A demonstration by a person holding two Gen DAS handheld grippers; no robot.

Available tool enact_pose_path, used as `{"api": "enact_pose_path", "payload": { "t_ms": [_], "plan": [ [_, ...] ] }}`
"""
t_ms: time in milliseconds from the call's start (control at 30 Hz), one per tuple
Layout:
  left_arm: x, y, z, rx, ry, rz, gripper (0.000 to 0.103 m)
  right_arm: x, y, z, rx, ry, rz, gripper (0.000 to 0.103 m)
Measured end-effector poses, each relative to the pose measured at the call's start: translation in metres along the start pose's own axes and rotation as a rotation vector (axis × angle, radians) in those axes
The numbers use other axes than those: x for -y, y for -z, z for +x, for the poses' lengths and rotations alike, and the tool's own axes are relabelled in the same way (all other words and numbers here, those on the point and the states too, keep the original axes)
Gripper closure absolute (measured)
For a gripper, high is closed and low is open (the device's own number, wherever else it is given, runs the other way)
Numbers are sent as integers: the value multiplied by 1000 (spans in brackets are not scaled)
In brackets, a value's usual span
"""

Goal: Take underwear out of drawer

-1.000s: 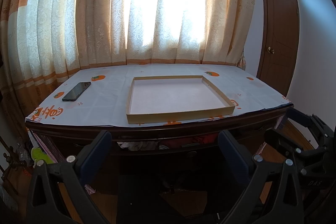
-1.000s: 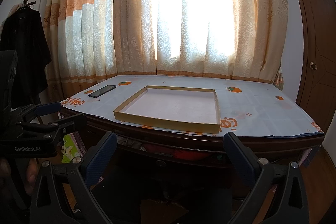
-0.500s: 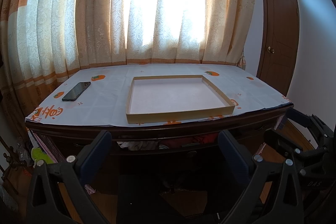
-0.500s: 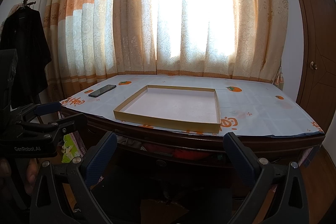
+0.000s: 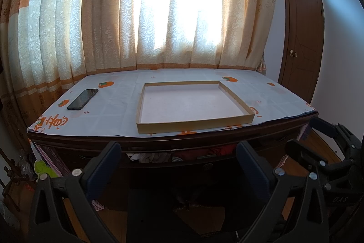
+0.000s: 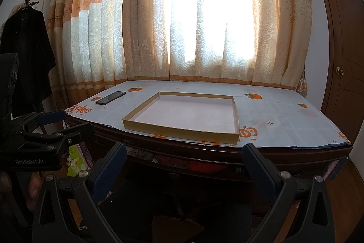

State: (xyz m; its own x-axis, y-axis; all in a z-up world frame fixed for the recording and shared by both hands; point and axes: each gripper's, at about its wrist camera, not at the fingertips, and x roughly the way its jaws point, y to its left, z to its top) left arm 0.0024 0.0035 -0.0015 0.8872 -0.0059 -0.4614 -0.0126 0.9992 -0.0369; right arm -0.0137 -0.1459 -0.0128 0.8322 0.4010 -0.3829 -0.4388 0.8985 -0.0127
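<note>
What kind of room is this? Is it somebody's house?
Most likely a room in a home, perhaps a bedroom. Patterned curtains cover a bright window, a dark coat hangs by the wall, and clothes fill the drawer under the desk.

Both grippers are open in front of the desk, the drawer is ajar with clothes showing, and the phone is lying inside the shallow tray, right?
Not quite. The phone lies on the tablecloth to the left of the tray, apart from it; the tray holds nothing. The left wrist view shows this. The rest stands: left gripper and right gripper open, drawer ajar with clothes.
</note>
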Motion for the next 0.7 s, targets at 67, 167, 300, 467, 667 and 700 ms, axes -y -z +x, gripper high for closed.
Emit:
{"api": "enact_pose_path", "payload": {
  "t_ms": [67, 167, 300, 467, 667, 700],
  "plan": [
    [0, 0, 0, 0, 0, 0, 0, 0, 0, 0, 0, 0, -1, 1],
    [0, 0, -3, -1, 0, -1, 0, 0, 0, 0, -1, 0, 0, 1],
    [0, 1, -3, -2, 0, -1, 0, 0, -1, 0, -1, 0, 0, 1],
    [0, 1, -3, -1, -1, 0, 0, 0, -1, 0, -2, 0, 0, 1],
    [0, 1, -3, -2, 0, 0, 0, 0, -1, 0, -1, 2, -2, 1],
    [0, 1, -3, -3, 0, 0, 0, 2, 0, 1, 0, 3, -3, 1]
  ]
}}
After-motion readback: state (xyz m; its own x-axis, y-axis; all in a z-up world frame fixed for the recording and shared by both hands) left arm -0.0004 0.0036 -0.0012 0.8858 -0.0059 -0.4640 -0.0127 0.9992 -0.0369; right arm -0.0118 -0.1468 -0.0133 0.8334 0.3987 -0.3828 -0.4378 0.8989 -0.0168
